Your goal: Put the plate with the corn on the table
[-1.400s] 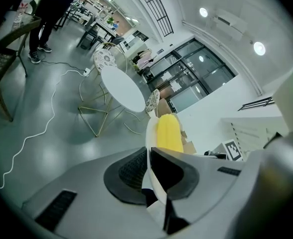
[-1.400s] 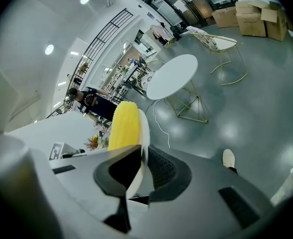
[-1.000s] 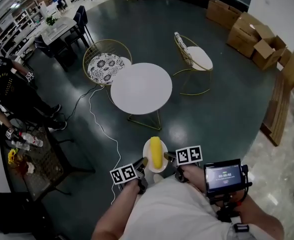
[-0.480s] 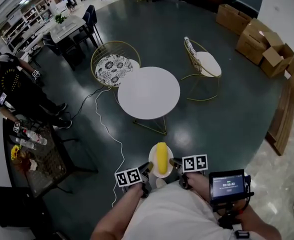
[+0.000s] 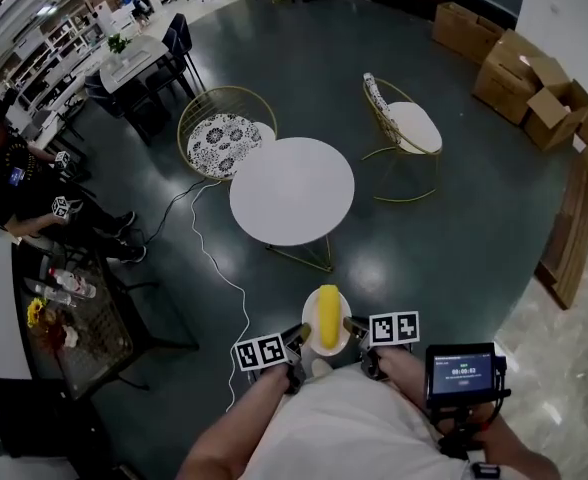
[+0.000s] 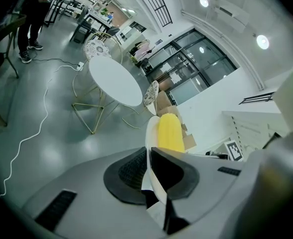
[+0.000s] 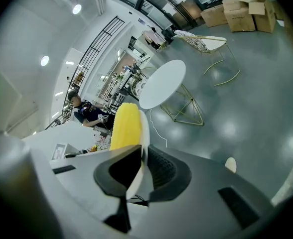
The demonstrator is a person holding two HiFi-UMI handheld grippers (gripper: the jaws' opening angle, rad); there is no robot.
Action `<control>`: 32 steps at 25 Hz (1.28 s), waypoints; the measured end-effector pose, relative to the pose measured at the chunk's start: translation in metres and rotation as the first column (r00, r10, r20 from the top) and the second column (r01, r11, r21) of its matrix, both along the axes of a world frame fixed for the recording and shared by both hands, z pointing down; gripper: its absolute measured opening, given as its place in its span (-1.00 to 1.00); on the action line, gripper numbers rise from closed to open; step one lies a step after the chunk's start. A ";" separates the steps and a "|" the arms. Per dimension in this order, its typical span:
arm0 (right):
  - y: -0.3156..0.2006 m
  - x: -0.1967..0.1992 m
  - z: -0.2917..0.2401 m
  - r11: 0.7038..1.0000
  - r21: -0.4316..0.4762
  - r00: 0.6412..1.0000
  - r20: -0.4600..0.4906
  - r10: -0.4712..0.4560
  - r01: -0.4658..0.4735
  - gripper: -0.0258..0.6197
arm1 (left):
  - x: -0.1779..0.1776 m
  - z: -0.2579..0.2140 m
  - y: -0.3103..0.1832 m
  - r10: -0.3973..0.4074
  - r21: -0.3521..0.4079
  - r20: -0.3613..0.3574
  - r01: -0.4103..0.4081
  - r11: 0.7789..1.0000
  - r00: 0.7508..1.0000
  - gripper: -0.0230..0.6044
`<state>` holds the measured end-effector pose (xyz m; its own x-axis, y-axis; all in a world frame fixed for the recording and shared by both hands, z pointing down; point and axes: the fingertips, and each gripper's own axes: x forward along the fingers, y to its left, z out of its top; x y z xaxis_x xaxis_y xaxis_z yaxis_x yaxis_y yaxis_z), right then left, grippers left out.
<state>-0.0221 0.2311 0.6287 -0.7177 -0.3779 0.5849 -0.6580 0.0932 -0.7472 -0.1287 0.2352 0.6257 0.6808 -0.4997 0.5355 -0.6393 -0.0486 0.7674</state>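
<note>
Plate point(image 5: 311, 313) hangs in the air over dark floor point(image 5: 454, 218), near round white desk point(image 5: 292, 190) but not on it. Yellow corn cob point(image 5: 328, 316) lies lengthwise on plate. Left tool point(image 5: 300, 334) clenched on plate's left rim, right tool point(image 5: 351, 323) clenched on right rim, both close to person's torso.

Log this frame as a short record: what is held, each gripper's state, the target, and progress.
held: plate with corn lying on it
left gripper: shut on plate's left rim
right gripper: shut on plate's right rim
target: round white table, ahead of the plate
progress: plate in the air over the floor, not yet on table
</note>
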 end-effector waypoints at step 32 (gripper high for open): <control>-0.083 0.124 0.006 0.998 -0.007 0.998 0.015 -0.067 0.067 -0.79 | 0.124 0.009 -0.076 -0.065 -0.021 0.013 0.065 0.998 0.998 -0.82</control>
